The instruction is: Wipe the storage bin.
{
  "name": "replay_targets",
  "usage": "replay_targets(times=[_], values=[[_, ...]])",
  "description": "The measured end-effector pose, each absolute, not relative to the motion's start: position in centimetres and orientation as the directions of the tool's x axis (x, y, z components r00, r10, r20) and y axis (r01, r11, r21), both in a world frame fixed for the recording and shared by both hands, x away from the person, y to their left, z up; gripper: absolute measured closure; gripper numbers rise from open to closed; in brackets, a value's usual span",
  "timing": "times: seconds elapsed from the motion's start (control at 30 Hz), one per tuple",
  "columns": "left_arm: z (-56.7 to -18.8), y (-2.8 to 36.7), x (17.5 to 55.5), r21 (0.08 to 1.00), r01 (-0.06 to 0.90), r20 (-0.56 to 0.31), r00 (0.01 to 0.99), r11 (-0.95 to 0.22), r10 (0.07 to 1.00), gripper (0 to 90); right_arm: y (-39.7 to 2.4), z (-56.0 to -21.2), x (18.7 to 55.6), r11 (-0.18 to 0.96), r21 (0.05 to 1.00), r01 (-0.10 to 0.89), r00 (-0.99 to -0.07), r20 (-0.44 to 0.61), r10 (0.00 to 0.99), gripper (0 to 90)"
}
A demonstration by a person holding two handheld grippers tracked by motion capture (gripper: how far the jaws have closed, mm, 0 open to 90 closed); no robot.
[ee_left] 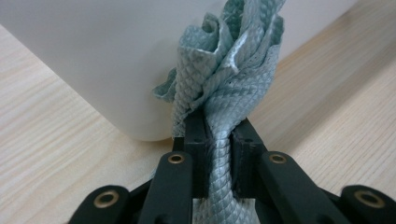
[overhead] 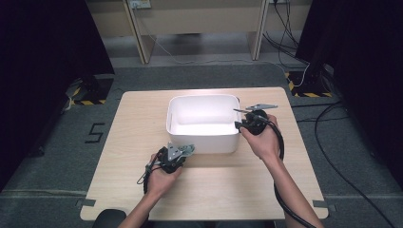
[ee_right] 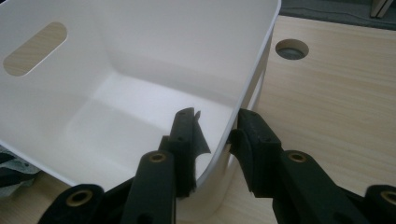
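Nearest you, your left gripper (ee_left: 219, 154) is clamped on a pale grey-green cloth (ee_left: 229, 79), quilted in a diamond pattern; the jaws pinch it to a narrow waist and the bunched, ruffled end stands up past the tips. It sits toward the table's (overhead: 209, 190) near edge, left of centre, just outside the near-left corner of the white bin (overhead: 203, 124), whose curved outer wall rises right behind the cloth in the left gripper view. Bin: open-topped, nothing inside it, a slot handle (ee_right: 35, 49) in one end wall, set at the table's middle toward the far edge. Your right gripper (ee_right: 217, 135) straddles the bin's right rim, one jaw inside the wall and one outside, closed on that wall as far as you can judge. Deciding relation: the bin's opening lies beyond and above the cloth, to the right of your left hand, so the cloth, long axis running along the jaws, must be lifted over the near rim. Left hand is the nearer one; the right likely steadies the bin. Hidden: the cloth's lower end below the jaws, and its full size.
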State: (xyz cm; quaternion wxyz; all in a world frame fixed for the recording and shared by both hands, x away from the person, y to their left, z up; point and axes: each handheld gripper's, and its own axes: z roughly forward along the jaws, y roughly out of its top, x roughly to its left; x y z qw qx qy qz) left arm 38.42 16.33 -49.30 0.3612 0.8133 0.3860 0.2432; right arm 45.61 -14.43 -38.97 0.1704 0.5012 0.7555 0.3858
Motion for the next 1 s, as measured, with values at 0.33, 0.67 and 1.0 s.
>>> replay_targets(times=[0.33, 0.67, 1.0], values=[[-47.8, 16.5, 38.3, 0.805, 0.428, 0.112, 0.570, -0.411, 0.814, 79.4, -14.4, -39.0, 45.7, 0.200, 0.755, 0.625, -0.440, 0.129, 0.889, 68.9], [-46.3, 16.7, 38.3, 0.824, 0.412, 0.107, 0.561, -0.389, 0.821, 79.3, -14.4, -39.0, 45.7, 0.197, 0.755, 0.625, -0.437, 0.129, 0.890, 68.6], [-45.2, 16.6, 38.3, 0.831, 0.406, 0.099, 0.563, -0.379, 0.821, 79.3, -14.4, -39.0, 45.7, 0.199, 0.755, 0.624, -0.436, 0.126, 0.891, 68.7]])
